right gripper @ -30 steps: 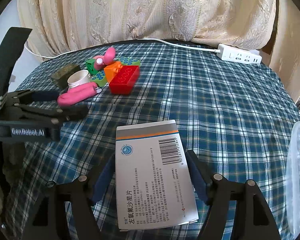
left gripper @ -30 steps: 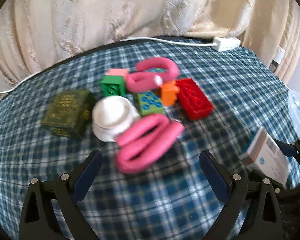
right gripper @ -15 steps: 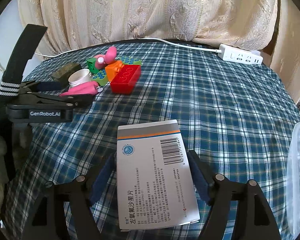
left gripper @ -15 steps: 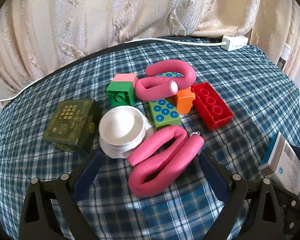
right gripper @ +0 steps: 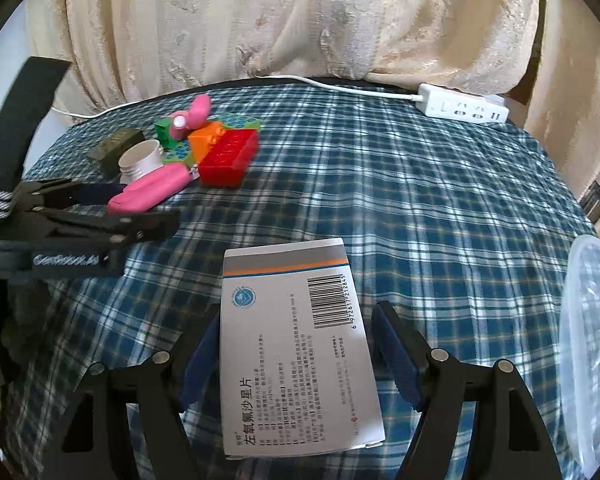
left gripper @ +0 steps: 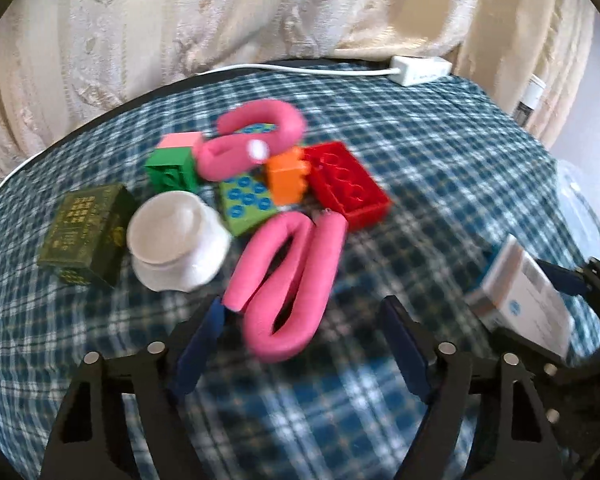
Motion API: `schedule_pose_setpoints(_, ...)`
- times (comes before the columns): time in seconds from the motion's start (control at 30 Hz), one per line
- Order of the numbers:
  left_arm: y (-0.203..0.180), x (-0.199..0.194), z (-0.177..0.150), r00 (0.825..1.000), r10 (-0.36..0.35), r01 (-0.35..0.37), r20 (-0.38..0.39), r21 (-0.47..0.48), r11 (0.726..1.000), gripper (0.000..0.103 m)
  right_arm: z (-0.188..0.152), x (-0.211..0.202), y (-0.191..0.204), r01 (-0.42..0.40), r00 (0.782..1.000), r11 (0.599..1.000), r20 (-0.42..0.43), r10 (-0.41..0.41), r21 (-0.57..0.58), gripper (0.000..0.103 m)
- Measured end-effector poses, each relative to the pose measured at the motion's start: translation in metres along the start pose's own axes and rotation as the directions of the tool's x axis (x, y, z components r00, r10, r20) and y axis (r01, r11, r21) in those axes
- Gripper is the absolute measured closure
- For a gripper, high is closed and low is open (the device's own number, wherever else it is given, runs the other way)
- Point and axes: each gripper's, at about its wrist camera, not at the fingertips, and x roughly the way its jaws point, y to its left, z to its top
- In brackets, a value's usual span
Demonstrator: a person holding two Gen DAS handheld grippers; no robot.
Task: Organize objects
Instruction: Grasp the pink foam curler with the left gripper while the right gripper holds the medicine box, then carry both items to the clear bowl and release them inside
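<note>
A pile of objects lies on the blue plaid table: a folded pink foam roller, a second pink roller, a red brick, an orange brick, a green brick, a dotted green brick, a white cap and a dark green box. My left gripper is open, its fingertips either side of the near pink roller's bend. My right gripper is shut on a white medicine box, held above the table to the right of the pile.
A white power strip and cable lie at the table's far edge, before a cream curtain. A clear plastic container stands at the right edge. The left gripper shows in the right wrist view.
My left gripper has moved forward towards the near pink roller, which now sits between its fingertips. The right gripper still holds the medicine box, nearly unmoved.
</note>
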Motion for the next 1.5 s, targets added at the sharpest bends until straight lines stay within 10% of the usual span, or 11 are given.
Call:
schedule_pose_setpoints(0.5, -0.002, 0.007, 0.013, 0.996, 0.093, -0.093, 0.003, -0.002, 0.996, 0.025, -0.002, -0.001, -0.004, 0.004, 1.000, 1.000, -0.001, -0.004, 0.007, 0.023)
schedule_pose_setpoints(0.67, -0.006, 0.011, 0.018, 0.997, 0.082, -0.082, 0.015, 0.008, 0.997, 0.025, -0.002, 0.000, -0.004, 0.005, 1.000, 1.000, -0.001, -0.005, 0.007, 0.023)
schedule_pose_setpoints(0.9, -0.014, 0.007, 0.014, 0.999, 0.040, -0.040, 0.029, 0.012, 0.999, 0.051, -0.001, 0.000, -0.003, 0.007, 1.000, 1.000, 0.000, -0.007, 0.005, 0.025)
schedule_pose_setpoints(1.5, -0.041, -0.029, 0.009, 0.996, 0.030, -0.030, 0.079, 0.003, 1.000, 0.052, -0.007, -0.025, -0.032, -0.005, 0.997, 0.990, 0.082, -0.007, 0.140, 0.037)
